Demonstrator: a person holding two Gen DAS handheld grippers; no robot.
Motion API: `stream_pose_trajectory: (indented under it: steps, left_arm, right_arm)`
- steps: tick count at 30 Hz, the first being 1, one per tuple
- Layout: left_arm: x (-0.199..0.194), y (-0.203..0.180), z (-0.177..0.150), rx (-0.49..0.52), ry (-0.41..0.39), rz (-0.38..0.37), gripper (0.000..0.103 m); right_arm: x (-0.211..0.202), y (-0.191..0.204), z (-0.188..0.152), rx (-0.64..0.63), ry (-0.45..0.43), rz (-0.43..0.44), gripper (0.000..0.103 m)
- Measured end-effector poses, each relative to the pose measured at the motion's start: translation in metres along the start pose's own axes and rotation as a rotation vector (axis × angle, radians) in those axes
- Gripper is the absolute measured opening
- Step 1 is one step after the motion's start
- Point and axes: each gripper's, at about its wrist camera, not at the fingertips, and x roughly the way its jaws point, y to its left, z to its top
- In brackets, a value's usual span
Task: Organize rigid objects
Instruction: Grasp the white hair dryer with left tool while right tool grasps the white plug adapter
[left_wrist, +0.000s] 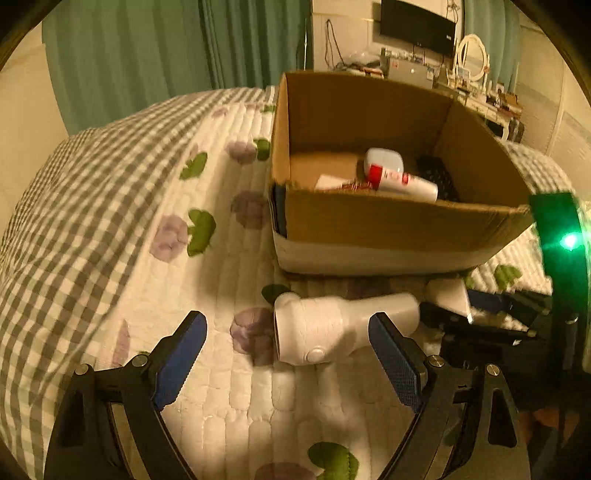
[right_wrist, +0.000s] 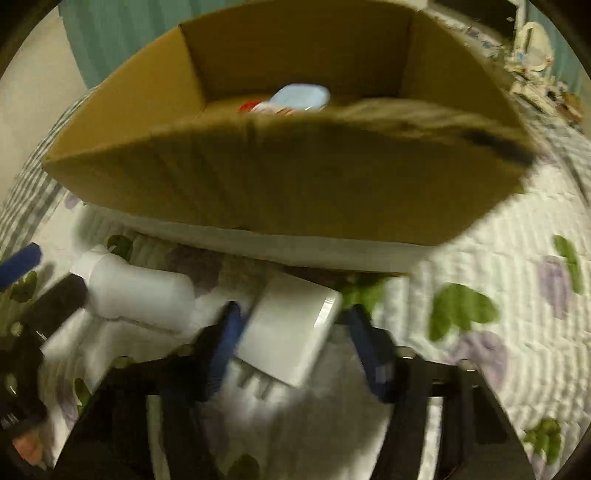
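Blue ribbed pads line the left gripper (left_wrist: 288, 332), spread wide at the bottom of the left view, with a smooth white plastic bottle (left_wrist: 343, 325) lying on its side between the tips; contact is unclear. Quilted bedding (left_wrist: 221, 387) with purple flowers and green leaves lies underneath. At the lower centre of the blurred right view, the right gripper (right_wrist: 291, 317) brackets a flat white rectangular block (right_wrist: 291, 328), its fingers close on both sides. A brown cardboard box (left_wrist: 388, 225) fills the upper right, holding a red-and-white tube (left_wrist: 402, 182) and a pale case (left_wrist: 384, 158).
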Motion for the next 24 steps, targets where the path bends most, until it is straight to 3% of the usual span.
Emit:
stream_pose_trajectory:
  steps: [7, 14, 17, 20, 24]
  left_arm:
    - [0.009, -0.009, 0.007, 0.054, 0.008, 0.019, 0.091]
    - [0.02, 0.003, 0.022, -0.01, 0.024, 0.038, 0.091]
    - [0.033, 0.012, 0.025, -0.056, 0.071, 0.022, 0.091]
    - [0.047, 0.014, 0.021, -0.077, 0.179, -0.05, 0.091]
    - [0.031, -0.002, 0.006, 0.044, 0.174, -0.068, 0.091]
  right_arm:
    - [-0.027, -0.023, -0.015, 0.047, -0.043, 0.019, 0.043]
    - [-0.05, -0.041, -0.022, 0.092, -0.076, 0.022, 0.043]
    - [-0.051, -0.041, -0.024, 0.092, -0.069, 0.025, 0.043]
    - [-0.048, -0.037, -0.022, 0.088, -0.069, 0.023, 0.043]
    - [-0.048, -0.044, -0.02, 0.1, -0.071, 0.029, 0.043]
